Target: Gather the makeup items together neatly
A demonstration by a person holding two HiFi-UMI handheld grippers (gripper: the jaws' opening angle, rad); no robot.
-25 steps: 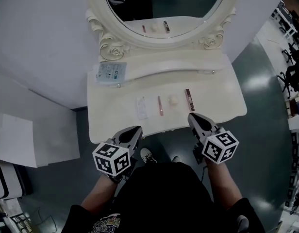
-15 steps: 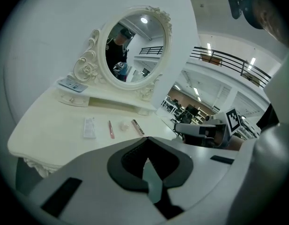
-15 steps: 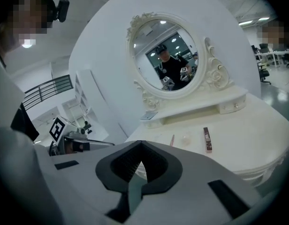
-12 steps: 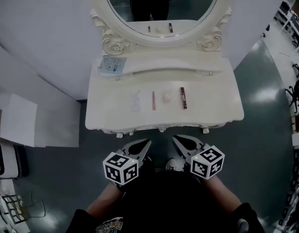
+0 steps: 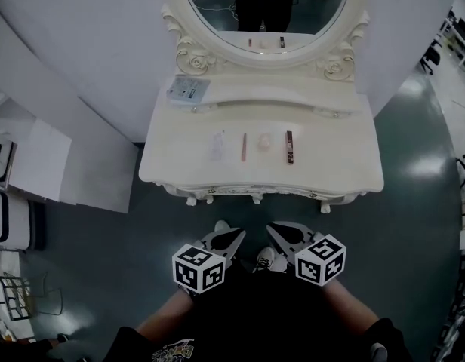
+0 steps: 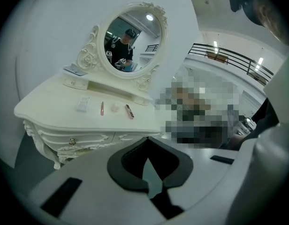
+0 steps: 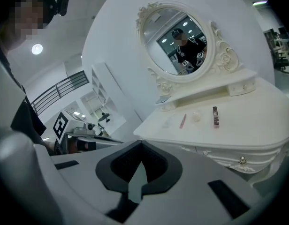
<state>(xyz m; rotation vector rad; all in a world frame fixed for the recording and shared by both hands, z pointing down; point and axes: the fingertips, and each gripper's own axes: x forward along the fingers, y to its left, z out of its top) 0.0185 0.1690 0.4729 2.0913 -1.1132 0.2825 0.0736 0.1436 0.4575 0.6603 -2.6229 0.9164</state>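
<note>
Vanity (image 5: 331, 164); left gripper (image 5: 235, 235), right gripper (image 5: 272, 229) low

The dressing table (image 5: 346, 164) is cream-white, and its mirror frame (image 5: 189, 54) is the same cream, carved with roses and scrolls. The sachet (image 5: 218, 146) is translucent white, the slim stick (image 5: 244, 147) pink, the round puff (image 5: 264, 142) pale cream, the tube (image 5: 290, 147) dark maroon, the packet (image 5: 187, 89) pale blue. The floor (image 5: 414, 225) is dark grey-green. The left gripper (image 5: 232, 236) and right gripper (image 5: 275, 229) are light grey, and their cubes carry black-and-white square markers
</note>
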